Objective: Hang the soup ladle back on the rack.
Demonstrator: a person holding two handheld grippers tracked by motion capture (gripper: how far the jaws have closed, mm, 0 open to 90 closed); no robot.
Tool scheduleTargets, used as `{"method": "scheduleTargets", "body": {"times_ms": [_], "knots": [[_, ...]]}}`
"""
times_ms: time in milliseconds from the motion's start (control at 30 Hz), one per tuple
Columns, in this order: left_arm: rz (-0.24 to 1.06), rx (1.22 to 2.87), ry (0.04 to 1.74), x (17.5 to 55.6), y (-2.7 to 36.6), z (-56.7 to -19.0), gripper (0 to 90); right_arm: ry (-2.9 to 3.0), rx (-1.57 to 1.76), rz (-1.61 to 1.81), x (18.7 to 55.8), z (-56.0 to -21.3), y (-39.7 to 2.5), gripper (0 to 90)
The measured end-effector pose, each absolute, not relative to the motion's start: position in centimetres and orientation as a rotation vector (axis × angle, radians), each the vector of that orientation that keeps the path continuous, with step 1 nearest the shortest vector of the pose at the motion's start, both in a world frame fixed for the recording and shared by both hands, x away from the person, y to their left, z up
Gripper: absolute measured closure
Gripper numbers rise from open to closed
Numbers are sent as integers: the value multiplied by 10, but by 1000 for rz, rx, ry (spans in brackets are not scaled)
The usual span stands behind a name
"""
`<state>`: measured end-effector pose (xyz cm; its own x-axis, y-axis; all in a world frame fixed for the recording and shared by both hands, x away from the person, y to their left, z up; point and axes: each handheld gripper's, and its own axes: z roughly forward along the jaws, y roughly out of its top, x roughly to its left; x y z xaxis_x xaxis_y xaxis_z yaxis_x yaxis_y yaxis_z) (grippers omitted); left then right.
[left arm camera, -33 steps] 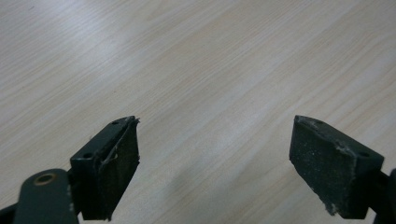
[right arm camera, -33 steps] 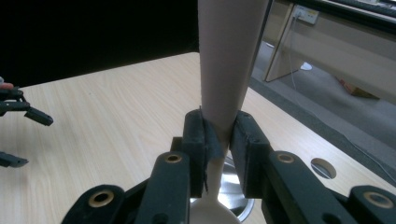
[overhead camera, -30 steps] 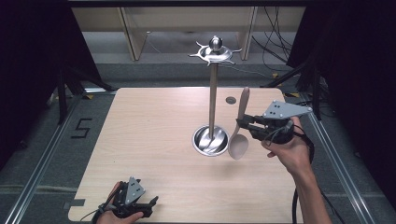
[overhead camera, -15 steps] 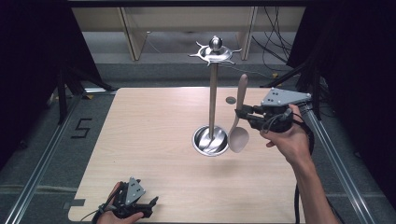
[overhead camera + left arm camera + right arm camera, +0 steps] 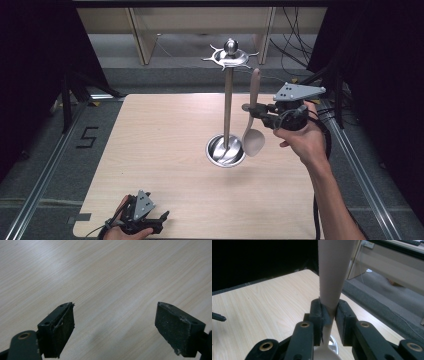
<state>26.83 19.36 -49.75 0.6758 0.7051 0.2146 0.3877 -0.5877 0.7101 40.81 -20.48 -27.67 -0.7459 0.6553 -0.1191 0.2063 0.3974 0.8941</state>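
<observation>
While the right gripper (image 5: 261,114) holds the spoon (image 5: 252,135) upright beside the stand (image 5: 228,100), jaws clamped on its handle, hanging seems under way; next, lift the handle to a hook. Its own view shows the clamp; left gripper (image 5: 115,327) gapes over bare bench (image 5: 105,272).

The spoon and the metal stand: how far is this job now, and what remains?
Done: the right hand-held gripper has the beige spoon off the table, shut on its handle, bowl hanging down. In hand: the spoon is held upright beside the stand, below its hooked top ring. Left: probably hanging it on a hook; none holds it yet. The left hand-held gripper rests open at the near edge.
</observation>
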Motion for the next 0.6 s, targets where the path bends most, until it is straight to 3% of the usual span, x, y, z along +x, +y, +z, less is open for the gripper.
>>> {"method": "scheduleTargets", "body": {"times_ms": [600], "knots": [[640,2240,846,267,194,-497,155,2246,794,1258,420,-271,-202,769]]}}
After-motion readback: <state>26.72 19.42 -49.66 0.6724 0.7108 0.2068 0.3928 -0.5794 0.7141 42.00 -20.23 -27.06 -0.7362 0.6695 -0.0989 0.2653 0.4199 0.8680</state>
